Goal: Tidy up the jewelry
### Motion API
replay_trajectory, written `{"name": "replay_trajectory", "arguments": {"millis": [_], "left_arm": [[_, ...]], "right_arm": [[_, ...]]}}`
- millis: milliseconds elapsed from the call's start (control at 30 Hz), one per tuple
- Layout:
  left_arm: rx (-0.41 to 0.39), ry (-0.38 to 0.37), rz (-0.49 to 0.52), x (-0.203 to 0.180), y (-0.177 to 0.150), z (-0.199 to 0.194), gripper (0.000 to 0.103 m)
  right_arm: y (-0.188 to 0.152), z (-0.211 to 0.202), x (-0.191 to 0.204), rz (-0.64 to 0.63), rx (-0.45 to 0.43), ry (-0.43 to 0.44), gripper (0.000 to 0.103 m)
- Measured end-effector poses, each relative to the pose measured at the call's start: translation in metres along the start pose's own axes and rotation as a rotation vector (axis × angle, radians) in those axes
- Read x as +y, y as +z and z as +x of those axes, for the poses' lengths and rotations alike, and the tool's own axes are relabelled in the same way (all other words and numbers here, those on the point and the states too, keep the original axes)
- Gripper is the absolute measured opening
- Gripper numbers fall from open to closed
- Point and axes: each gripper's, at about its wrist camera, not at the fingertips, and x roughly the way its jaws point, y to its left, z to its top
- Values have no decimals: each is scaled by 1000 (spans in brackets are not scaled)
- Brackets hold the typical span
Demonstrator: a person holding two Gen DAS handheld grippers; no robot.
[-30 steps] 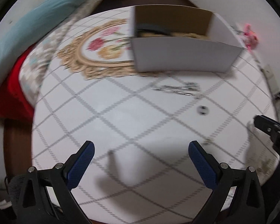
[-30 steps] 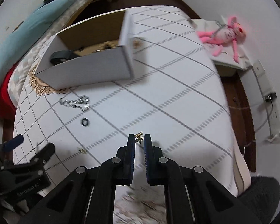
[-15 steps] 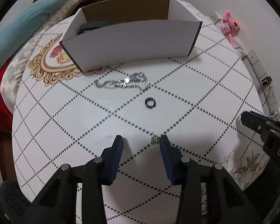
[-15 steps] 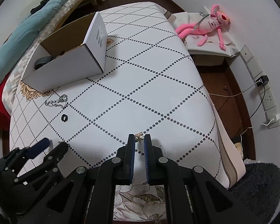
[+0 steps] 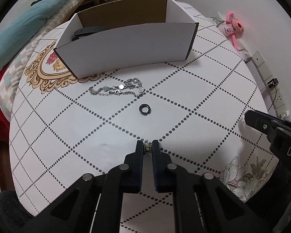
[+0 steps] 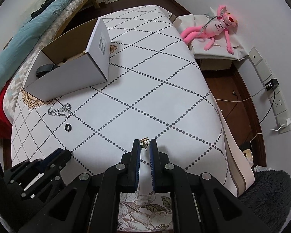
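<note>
My left gripper [image 5: 147,145] is shut on a small gold earring [image 5: 147,148] at the table surface. My right gripper [image 6: 145,143] is shut on another small gold earring [image 6: 144,142], held a little above the table near its front edge. A silver chain bracelet [image 5: 118,89] lies in front of the white cardboard box [image 5: 126,44]; it also shows in the right wrist view [image 6: 61,111]. A dark ring [image 5: 145,109] lies nearer me, also seen in the right wrist view [image 6: 68,127]. The box [image 6: 71,71] holds a dark object [image 5: 89,30] and other pieces.
The round table [image 5: 213,81] has a white cloth with dotted diamonds. A bed with a teal blanket [image 5: 25,23] is at the left. A pink plush toy [image 6: 215,29] lies on a low stand at the right. Wall sockets and cables [image 6: 271,89] are at the far right.
My left gripper moved forward and closed from wide open onto the small gold earring on the table. My right gripper stayed shut on its earring and drew back and up.
</note>
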Motion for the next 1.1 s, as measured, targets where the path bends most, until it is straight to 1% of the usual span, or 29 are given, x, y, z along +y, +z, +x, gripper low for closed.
{"name": "replay_trajectory", "arguments": {"millis": [133, 200, 300, 400, 433, 500, 600, 667, 767, 867, 933, 1000, 1033, 1067, 1100], "left_arm": [[-8, -18, -10, 4, 1, -8, 6], [-19, -39, -21, 9, 4, -18, 6], [-56, -70, -44, 17, 17, -40, 6], [-104, -105, -83, 36, 42, -67, 6], [-120, -115, -99, 45, 55, -77, 6], [-144, -132, -122, 59, 77, -89, 6], [-168, -130, -143, 74, 106, -96, 6], [-174, -118, -147, 83, 126, -95, 6], [-150, -116, -154, 94, 151, -83, 6], [-110, -124, -164, 101, 164, -68, 7], [-92, -110, -171, 105, 174, -60, 8], [-67, -85, -167, 105, 180, -55, 11], [-53, -80, -170, 107, 183, -52, 14], [-44, -76, -174, 108, 185, -49, 20], [-45, -59, -174, 110, 187, -48, 27]], "right_arm": [[3, -9, 3, 2, -17, 18, 10], [7, -16, 5, 2, -28, 33, 10], [21, -31, 11, -1, -51, 74, 10], [47, -49, 28, -26, -92, 121, 10], [56, -52, 32, -32, -103, 135, 10], [80, -58, 45, -50, -118, 165, 10], [109, -58, 63, -83, -132, 181, 10], [128, -51, 75, -99, -120, 189, 10], [151, -32, 88, -114, -74, 190, 10], [166, -9, 97, -143, -11, 172, 10], [175, 4, 98, -139, 22, 170, 10], [181, 16, 101, -150, 75, 174, 11], [182, 19, 101, -155, 85, 175, 16], [183, 20, 102, -160, 85, 167, 22], [184, 20, 101, -163, 80, 157, 40]]}}
